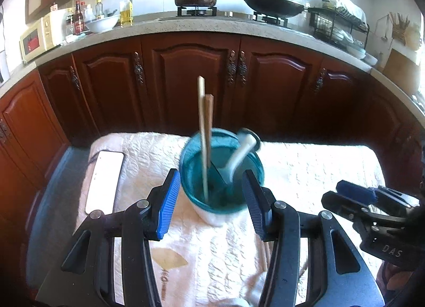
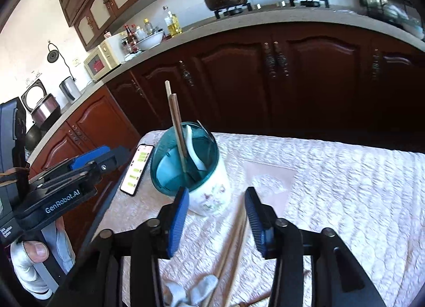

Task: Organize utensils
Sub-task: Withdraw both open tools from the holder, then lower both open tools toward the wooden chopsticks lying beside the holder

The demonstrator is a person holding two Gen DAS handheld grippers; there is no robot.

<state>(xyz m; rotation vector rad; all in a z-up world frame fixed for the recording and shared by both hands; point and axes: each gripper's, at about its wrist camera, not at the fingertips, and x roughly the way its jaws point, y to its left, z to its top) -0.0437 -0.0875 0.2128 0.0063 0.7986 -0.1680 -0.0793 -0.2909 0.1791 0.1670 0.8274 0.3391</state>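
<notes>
left claw open around cup, chopsticks standing inside

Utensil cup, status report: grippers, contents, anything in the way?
Left gripper open, straddling the cup. Right gripper open, empty, over loose chopsticks. Cup holds two chopsticks and a white spoon. Phone beside cup, not blocking.

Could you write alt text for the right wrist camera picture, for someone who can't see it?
An open two-finger gripper points at a teal-rimmed cup holding two chopsticks and a white spoon, on a white quilted cloth. More chopsticks lie on the cloth between its fingers. A phone and the other gripper sit left, kitchen cabinets behind.
</notes>
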